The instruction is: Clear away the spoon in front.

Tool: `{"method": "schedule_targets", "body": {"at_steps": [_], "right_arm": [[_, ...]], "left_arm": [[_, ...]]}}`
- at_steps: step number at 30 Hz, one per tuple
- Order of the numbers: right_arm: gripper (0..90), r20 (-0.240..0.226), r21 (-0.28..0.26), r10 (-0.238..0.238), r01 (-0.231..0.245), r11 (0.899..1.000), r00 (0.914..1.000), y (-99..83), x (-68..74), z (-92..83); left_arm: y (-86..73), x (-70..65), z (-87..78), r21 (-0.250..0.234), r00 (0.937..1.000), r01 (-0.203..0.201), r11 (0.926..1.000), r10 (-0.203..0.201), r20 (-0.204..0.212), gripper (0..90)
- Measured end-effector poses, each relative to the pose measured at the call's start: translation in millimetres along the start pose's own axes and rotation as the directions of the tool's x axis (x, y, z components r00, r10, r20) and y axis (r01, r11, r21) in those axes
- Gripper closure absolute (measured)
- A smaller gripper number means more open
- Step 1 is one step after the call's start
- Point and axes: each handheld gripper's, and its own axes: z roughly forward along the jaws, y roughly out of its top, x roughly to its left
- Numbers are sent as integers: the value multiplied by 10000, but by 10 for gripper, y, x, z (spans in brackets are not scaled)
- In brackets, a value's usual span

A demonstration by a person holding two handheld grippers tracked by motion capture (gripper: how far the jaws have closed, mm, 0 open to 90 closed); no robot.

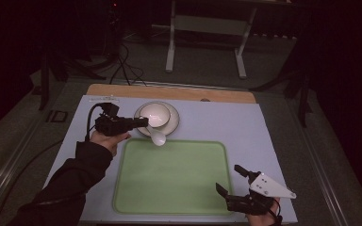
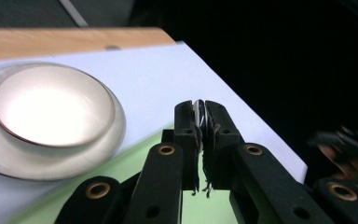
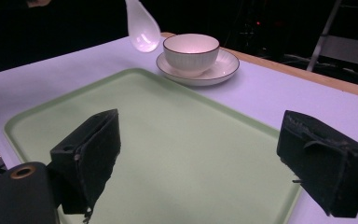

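L tongs clenched on spoon handle by bowl; R tongs released, well apart.

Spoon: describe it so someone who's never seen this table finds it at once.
Start at the green tray in the middle of the pale table. Just past its far left corner a white bowl sits on a saucer. The spoon is the small glossy white piece beside them, pinched by its handle in the shut left tongs, its bowl end hanging down off the table.
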Motion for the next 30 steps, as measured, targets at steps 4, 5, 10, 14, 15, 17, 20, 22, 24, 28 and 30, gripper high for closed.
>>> {"method": "schedule_targets", "body": {"at_steps": [4, 5, 10, 14, 15, 17, 20, 22, 24, 28, 30], "right_arm": [[131, 3, 10, -13, 13, 10000, 10000, -1, 0, 1], [131, 15, 14, -27, 27, 10000, 10000, -1, 1, 2], [131, -1, 9, -88, 88, 10000, 10000, 2, 9, 2], [131, 1, 2, -56, 56, 10000, 10000, 1, 2, -1], [131, 11, 16, -58, 58, 10000, 10000, -1, 2, -1], [131, -14, 26, -77, 77, 10000, 10000, -1, 4, 1], [131, -18, 28, -75, 75, 10000, 10000, 0, 5, 3], [131, -22, 17, -78, 78, 10000, 10000, 1, 6, 3], [131, -19, 23, -89, 89, 10000, 10000, 1, 8, 3], [132, -50, 43, -95, 95, 9999, 9999, 0, 8, 8], [132, -50, 44, -98, 98, 9999, 9999, 0, 9, 11]], "left_arm": [[4, -102, -12, 515, 9995, -245, 9984, 234, 219, 842], [6, -132, -12, 585, 9991, -326, 9978, 311, 272, 842], [-13, -261, 27, 1017, 9941, -755, 9919, 670, 849, 842], [-55, -348, 74, 1612, 9873, -1180, 9798, 982, 1252, 842], [-63, -366, 85, 1878, 9841, -1322, 9733, 1062, 1425, 842], [-82, -396, 99, 2159, 9815, -1451, 9656, 1130, 1543, 842], [-100, -419, 107, 2465, 9801, -1503, 9574, 1117, 1638, 842], [-117, -421, 110, 2644, 9792, -1538, 9521, 1111, 1697, 842], [-143, -401, 115, 3001, 9791, -1497, 9421, 990, 1774, 841], [-189, -344, 117, 3513, 9851, -1171, 9289, 639, 1595, 841], [-212, -331, 122, 3758, 9876, -1109, 9200, 599, 1448, 841]]}}
